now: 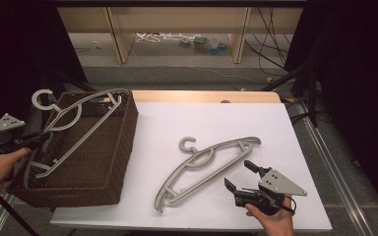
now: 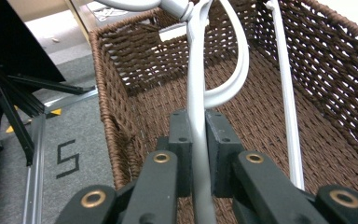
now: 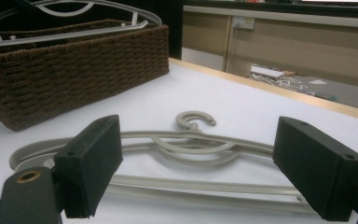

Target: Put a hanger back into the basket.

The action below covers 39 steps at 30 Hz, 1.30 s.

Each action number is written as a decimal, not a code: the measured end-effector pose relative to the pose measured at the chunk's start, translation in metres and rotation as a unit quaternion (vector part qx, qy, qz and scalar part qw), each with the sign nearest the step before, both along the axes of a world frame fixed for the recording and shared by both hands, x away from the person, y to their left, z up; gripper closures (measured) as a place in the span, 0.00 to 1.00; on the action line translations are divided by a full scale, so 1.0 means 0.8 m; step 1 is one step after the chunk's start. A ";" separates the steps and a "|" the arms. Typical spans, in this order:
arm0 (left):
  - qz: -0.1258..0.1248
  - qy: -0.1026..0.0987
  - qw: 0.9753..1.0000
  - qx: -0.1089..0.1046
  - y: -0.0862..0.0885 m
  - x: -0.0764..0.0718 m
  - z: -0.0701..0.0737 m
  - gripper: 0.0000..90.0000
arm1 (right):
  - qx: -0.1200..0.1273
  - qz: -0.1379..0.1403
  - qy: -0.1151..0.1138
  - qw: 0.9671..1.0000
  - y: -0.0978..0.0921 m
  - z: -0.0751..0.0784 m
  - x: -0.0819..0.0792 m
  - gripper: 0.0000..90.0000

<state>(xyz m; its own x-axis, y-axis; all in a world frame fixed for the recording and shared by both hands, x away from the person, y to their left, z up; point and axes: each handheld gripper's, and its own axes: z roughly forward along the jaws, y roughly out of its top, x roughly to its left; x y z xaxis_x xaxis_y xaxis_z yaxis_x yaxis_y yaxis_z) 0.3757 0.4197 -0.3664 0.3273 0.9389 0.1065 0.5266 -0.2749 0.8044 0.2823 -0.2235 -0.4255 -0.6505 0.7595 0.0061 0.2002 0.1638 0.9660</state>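
Observation:
A grey plastic hanger [image 1: 74, 128] lies tilted across the brown wicker basket [image 1: 110, 162] at the table's left, its hook past the far left corner. My left gripper [image 1: 39, 137] is shut on that hanger's arm [image 2: 196, 126] over the basket's left side. A second grey hanger [image 1: 204, 164] lies flat on the white table top, hook pointing away from me. My right gripper [image 1: 238, 177] stands open just right of and near this hanger, nothing between its pads [image 3: 91, 161]; the hanger [image 3: 191, 149] lies just beyond them.
The white table top [image 1: 216, 123] has free room behind and right of the flat hanger. Beyond the table stand wooden shelf legs [image 1: 118, 34] and loose cables [image 1: 157, 37] on the floor. A dark stand [image 2: 18, 116] is left of the basket.

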 end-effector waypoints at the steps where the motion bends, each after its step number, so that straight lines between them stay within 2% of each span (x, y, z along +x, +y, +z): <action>1: 0.001 0.002 1.000 0.000 0.000 0.001 -0.001 0.91 | 0.002 0.000 -0.005 1.000 0.001 -0.001 0.001 0.18; 2: 0.002 0.000 1.000 -0.002 -0.001 0.001 -0.001 0.91 | 0.003 0.001 -0.004 1.000 0.001 -0.001 0.001 0.18; 4: 0.003 0.008 1.000 0.011 0.000 0.003 -0.003 0.91 | 0.010 0.003 -0.003 1.000 0.002 -0.002 0.001 0.18; 6: -0.009 0.029 0.999 0.040 0.001 0.005 -0.004 0.91 | 0.002 0.001 0.000 1.000 0.000 -0.001 0.000 0.18; 8: -0.007 0.034 0.998 0.050 -0.001 0.008 -0.007 0.91 | 0.000 0.002 0.000 1.000 0.000 -0.001 0.001 0.18; 15: 0.001 0.059 0.997 0.052 -0.007 0.017 -0.023 0.91 | 0.001 0.001 0.000 1.000 0.001 -0.001 0.001 0.18; 16: 0.002 0.063 0.997 0.052 -0.007 0.018 -0.024 0.91 | 0.011 0.004 -0.002 1.000 0.002 -0.002 0.001 0.18; 17: 0.005 0.065 0.997 0.050 -0.008 0.019 -0.027 0.91 | 0.002 0.002 0.000 1.000 0.000 -0.001 0.001 0.18; 19: 0.007 0.073 0.996 0.052 -0.009 0.021 -0.030 0.91 | -0.001 0.001 -0.002 1.000 0.001 -0.001 0.001 0.19; 21: 0.011 0.082 0.995 0.063 -0.011 0.024 -0.034 0.91 | 0.000 0.001 0.001 1.000 0.001 -0.001 0.001 0.18; 26: 0.012 0.090 0.994 0.053 -0.012 0.028 -0.038 0.91 | 0.001 0.000 -0.003 1.000 0.001 -0.002 0.001 0.18; 29: 0.009 0.112 0.991 0.073 -0.016 0.030 -0.040 0.90 | 0.001 0.002 -0.001 1.000 0.001 -0.001 0.001 0.18; 31: 0.009 0.123 0.989 0.078 -0.017 0.033 -0.042 0.90 | -0.001 0.002 -0.001 1.000 0.001 -0.001 0.001 0.18; 34: 0.012 0.131 0.988 0.077 -0.017 0.035 -0.046 0.90 | 0.001 0.002 -0.001 1.000 0.000 -0.001 0.001 0.18; 35: 0.009 0.139 0.987 0.085 -0.017 0.035 -0.047 0.90 | 0.001 0.003 -0.001 1.000 0.000 -0.001 0.001 0.19; 37: 0.012 0.142 0.985 0.093 -0.019 0.036 -0.047 0.90 | 0.002 0.005 0.002 1.000 0.001 -0.002 0.002 0.18; 39: 0.015 0.149 0.984 0.091 -0.020 0.037 -0.049 0.90 | 0.003 0.005 0.002 1.000 0.001 -0.001 0.002 0.19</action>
